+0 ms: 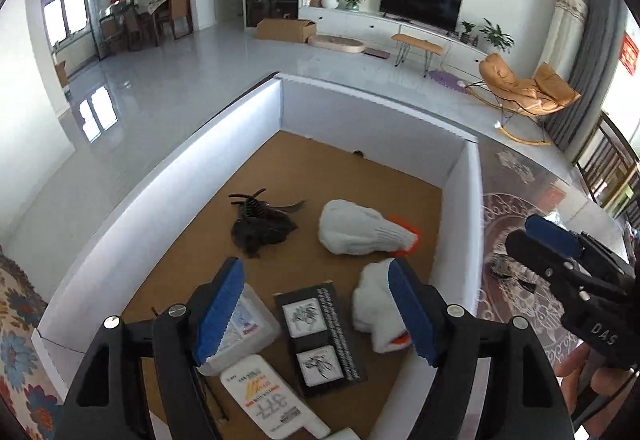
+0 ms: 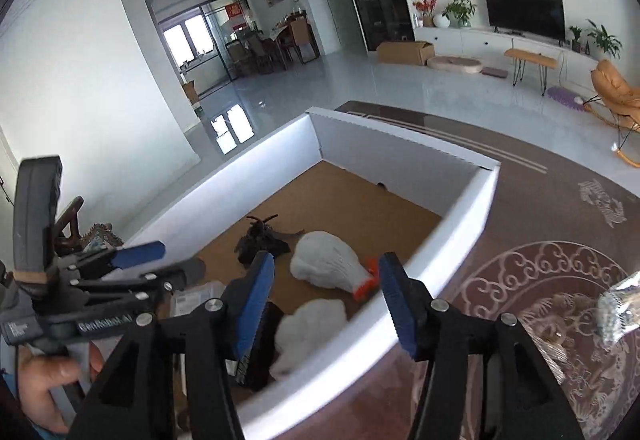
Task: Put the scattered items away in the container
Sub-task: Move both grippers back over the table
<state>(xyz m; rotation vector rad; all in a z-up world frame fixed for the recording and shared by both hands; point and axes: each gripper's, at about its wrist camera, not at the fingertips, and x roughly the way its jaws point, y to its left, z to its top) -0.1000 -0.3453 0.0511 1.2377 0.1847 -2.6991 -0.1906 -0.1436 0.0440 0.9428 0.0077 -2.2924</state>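
Observation:
A white-walled box (image 1: pixel 168 196) with a brown floor holds a black hair clip (image 1: pixel 260 226), two white gloves with orange cuffs (image 1: pixel 360 228) (image 1: pixel 376 304), a black card with two pictures (image 1: pixel 320 336), a clear plastic case (image 1: pixel 248 324) and a white tube (image 1: pixel 272 404). My left gripper (image 1: pixel 316 312) is open and empty above the box's near end. My right gripper (image 2: pixel 326 304) is open and empty over the box's right wall (image 2: pixel 452 240). The far glove (image 2: pixel 326 262) and the clip (image 2: pixel 260 240) also show in the right wrist view.
The box stands on a dark patterned table (image 2: pixel 560 280). A crinkled shiny wrapper (image 2: pixel 616 304) lies on the table at the right. The right gripper also shows in the left wrist view (image 1: pixel 548 240), right of the box. A patterned cushion (image 1: pixel 16 320) is at the left.

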